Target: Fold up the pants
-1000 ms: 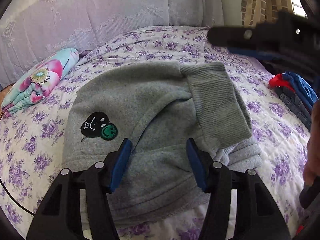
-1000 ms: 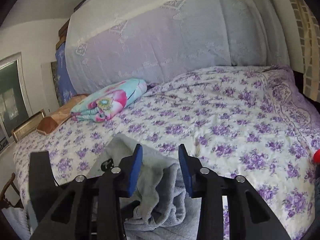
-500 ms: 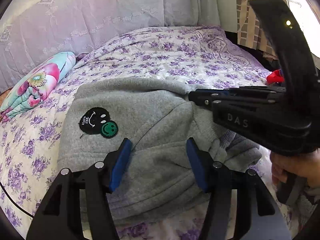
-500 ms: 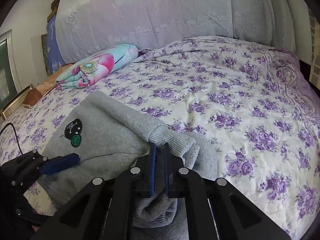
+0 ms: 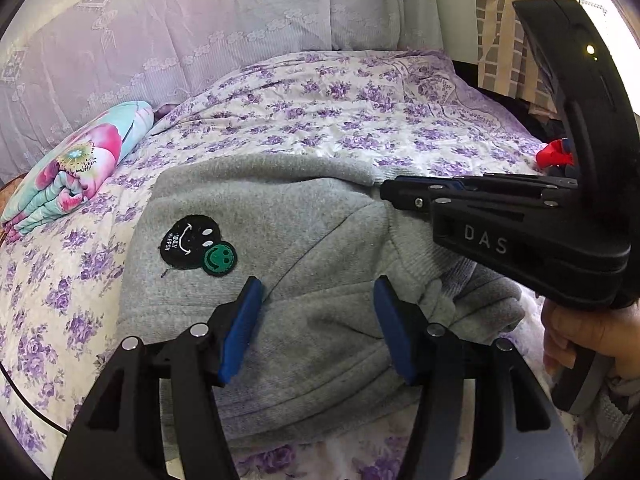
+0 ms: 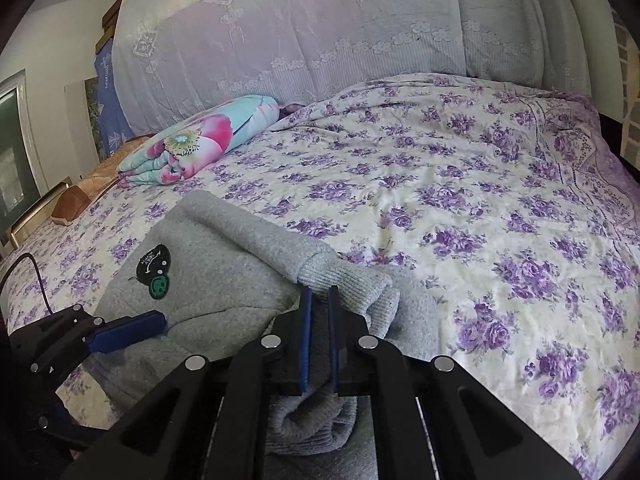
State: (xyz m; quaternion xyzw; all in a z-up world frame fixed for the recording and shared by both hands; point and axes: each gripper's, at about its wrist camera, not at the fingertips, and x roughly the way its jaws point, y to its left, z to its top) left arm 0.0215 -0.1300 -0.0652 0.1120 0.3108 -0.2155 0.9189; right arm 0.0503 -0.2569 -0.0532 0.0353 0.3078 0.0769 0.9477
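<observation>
Grey fleece pants [image 5: 304, 240] lie folded on the bed, with a black and green smiley patch [image 5: 198, 246] on top; they also show in the right wrist view [image 6: 224, 272]. My left gripper [image 5: 318, 328] is open and empty, its blue pads just above the near part of the pants. My right gripper [image 6: 319, 336] has its jaws almost together over the ribbed cuff [image 6: 352, 284], and grey cloth fills the narrow gap. From the left wrist view the right gripper [image 5: 400, 194] reaches in from the right over the pants' far right corner.
The bed carries a purple-flowered sheet [image 6: 480, 208]. A rolled floral blanket [image 6: 200, 144] lies at the back left, with a lace-covered headboard [image 6: 320, 32] behind. Red and blue clothes [image 5: 554, 154] lie at the right edge. A black cable [image 6: 24, 268] runs at the left.
My right gripper came down from above the bed onto the pants' ribbed cuff and shut there. The cuff that lay on top now sits bunched at the right. My left gripper stayed open.
</observation>
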